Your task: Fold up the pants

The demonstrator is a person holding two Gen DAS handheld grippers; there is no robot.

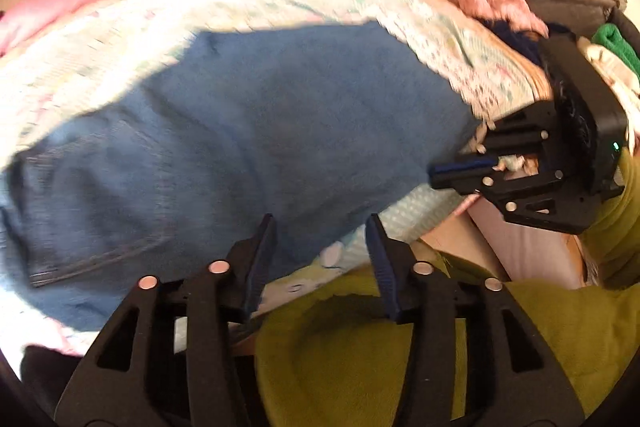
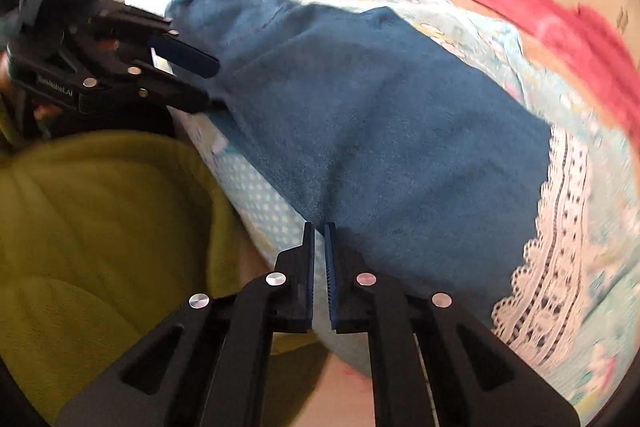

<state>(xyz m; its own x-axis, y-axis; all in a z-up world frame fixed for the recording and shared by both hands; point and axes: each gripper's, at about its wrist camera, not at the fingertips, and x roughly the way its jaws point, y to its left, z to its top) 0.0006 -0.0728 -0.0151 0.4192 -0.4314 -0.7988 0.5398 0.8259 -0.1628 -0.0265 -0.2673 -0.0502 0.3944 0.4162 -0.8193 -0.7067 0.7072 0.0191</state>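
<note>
Right wrist: right tongs [image 2: 319, 227] clenched at pants [image 2: 360, 115] edge; left tongs [image 2: 196, 79] released.

Blue pants [image 1: 248, 115] lie spread on the bed's lace-edged patterned cover [image 1: 440, 39].

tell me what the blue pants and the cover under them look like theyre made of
Blue pants: likely denim, matte, with stitched seams and a woven grain. Cover: seemingly light printed cotton, edged with white openwork lace; blur leaves the weave unclear.
</note>
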